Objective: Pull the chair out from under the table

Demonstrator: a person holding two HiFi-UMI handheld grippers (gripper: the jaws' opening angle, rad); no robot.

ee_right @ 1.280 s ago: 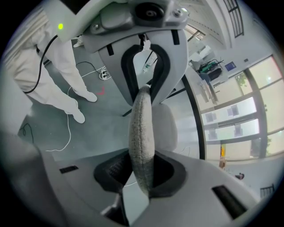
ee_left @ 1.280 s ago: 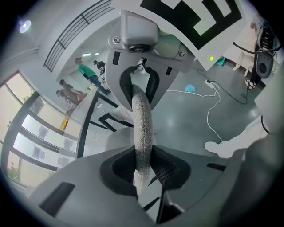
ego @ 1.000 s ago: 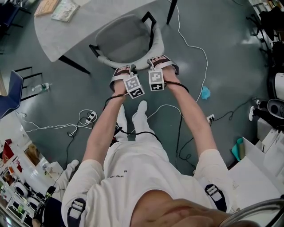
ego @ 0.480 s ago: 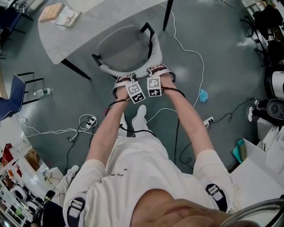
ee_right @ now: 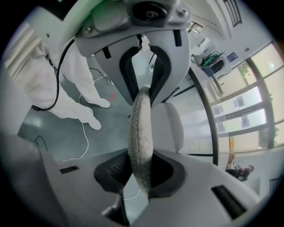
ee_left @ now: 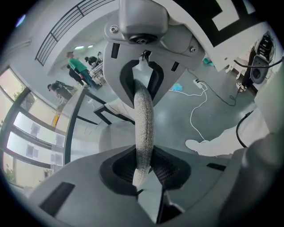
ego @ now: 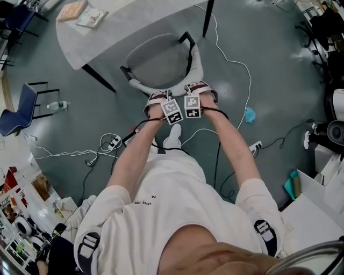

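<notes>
A grey padded chair with a black frame stands at the edge of the pale table, its seat mostly out from under the top. Both grippers clamp its curved backrest from above, side by side. My left gripper is shut on the backrest's fabric edge, which runs between its jaws. To its right, my right gripper is shut on the same edge, and the grey seat shows beyond its jaws.
Two books lie on the table. Black table legs slant down beside the chair. White cables and a power strip trail over the floor by the person's feet. A blue chair and a bottle sit at left.
The chair has slid out from under the table toward the person, with both grippers still clamped on its backrest and moving back with it.
</notes>
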